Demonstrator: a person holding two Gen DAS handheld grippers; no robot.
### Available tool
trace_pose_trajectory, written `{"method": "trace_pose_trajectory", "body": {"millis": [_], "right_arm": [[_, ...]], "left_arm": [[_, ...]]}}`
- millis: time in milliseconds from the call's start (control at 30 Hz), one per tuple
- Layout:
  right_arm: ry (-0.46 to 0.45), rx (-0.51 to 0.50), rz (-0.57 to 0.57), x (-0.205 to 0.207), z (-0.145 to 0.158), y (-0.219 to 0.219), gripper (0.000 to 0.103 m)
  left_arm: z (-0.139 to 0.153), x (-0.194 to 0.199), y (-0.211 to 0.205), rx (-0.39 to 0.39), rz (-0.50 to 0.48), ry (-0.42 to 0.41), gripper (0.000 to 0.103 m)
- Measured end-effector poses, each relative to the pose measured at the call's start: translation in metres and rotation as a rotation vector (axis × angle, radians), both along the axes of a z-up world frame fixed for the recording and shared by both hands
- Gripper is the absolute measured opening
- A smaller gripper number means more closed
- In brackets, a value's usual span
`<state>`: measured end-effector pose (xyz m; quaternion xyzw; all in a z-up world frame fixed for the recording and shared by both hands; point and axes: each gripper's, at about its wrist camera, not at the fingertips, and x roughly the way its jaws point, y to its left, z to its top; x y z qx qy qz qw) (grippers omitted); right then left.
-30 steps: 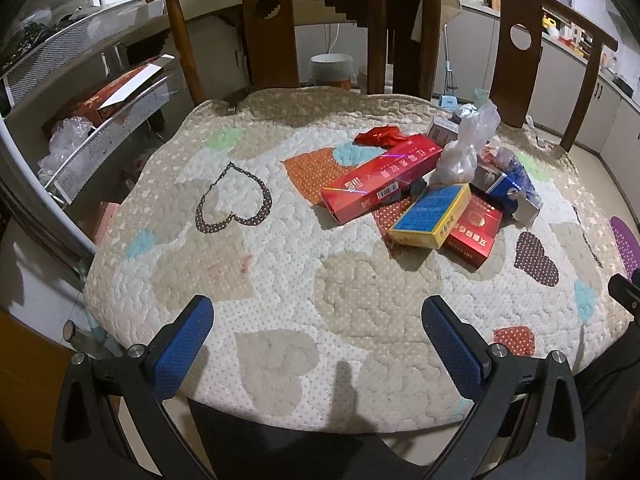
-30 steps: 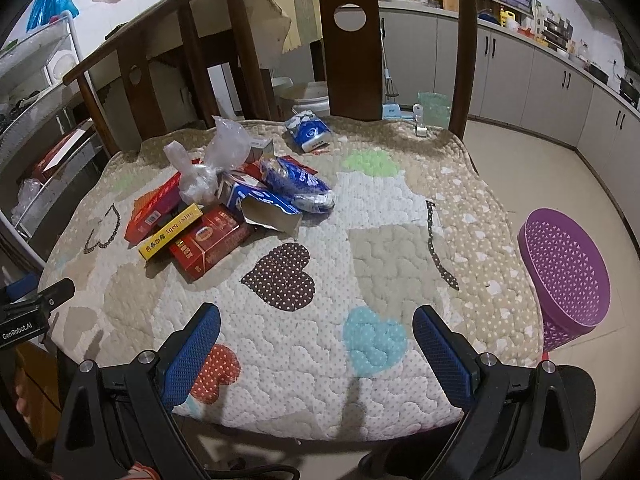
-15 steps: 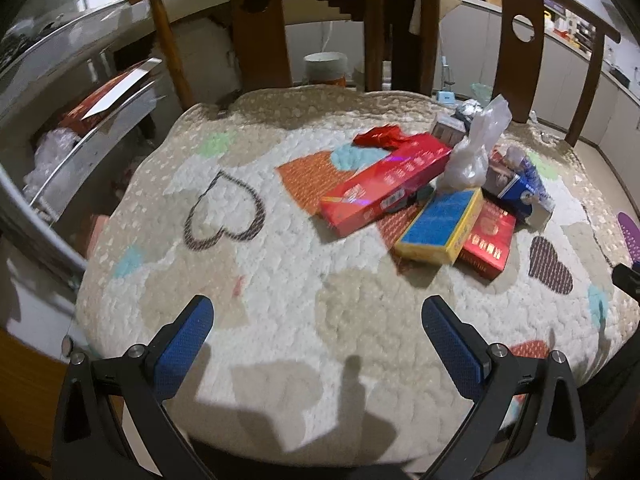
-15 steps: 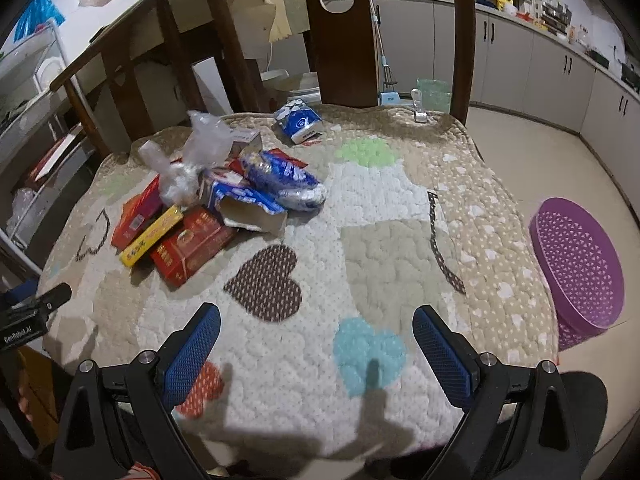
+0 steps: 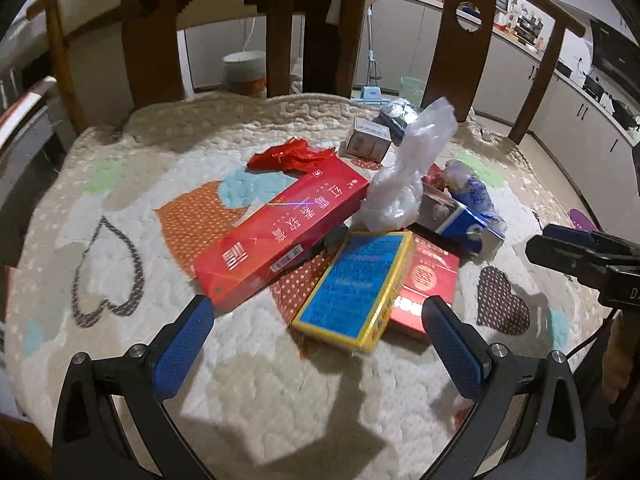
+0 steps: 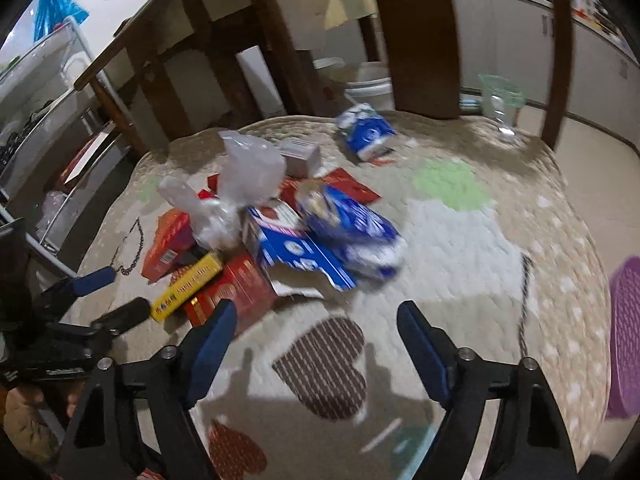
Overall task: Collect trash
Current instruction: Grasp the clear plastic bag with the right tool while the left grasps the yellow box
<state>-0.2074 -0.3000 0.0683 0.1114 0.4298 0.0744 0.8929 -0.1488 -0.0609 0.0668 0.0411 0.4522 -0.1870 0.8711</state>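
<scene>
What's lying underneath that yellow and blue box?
The yellow and blue box rests partly on a red packet, whose left part it covers, and on the quilt. Anything else beneath is hidden.

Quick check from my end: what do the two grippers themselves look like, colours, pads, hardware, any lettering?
Both match: the left gripper and right gripper have black angular frames, each with two fingers faced in textured blue pads and silver bolt heads at the joints. From the left camera, the right gripper's black body shows partial white lettering, unreadable. A thin black cable hangs below it. No sleeves visible.
</scene>
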Motion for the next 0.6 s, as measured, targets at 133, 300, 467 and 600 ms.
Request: {"method": "trace_pose_trajectory", "body": {"millis": [133, 300, 467, 600], "right_arm": [[-0.006, 0.01, 0.061, 0.018, 0.005, 0.01, 0.082], [-0.027, 0.06, 0.135, 0.051, 0.018, 0.031, 0.082], [-0.016, 0.116, 0.161, 0.09, 0.015, 0.053, 0.082], [0.004, 0.126, 0.168, 0.11, 0.009, 0.068, 0.082]], "left_arm": [[-0.01, 0.013, 0.002, -0.05, -0.02, 0.059, 0.103], [-0.017, 0.022, 0.005, -0.121, -0.036, 0.107, 0.098], [-0.028, 0.026, -0.003, -0.17, -0.072, 0.162, 0.077], [-0.032, 0.026, -0.007, -0.171, -0.068, 0.169, 0.065]]}}
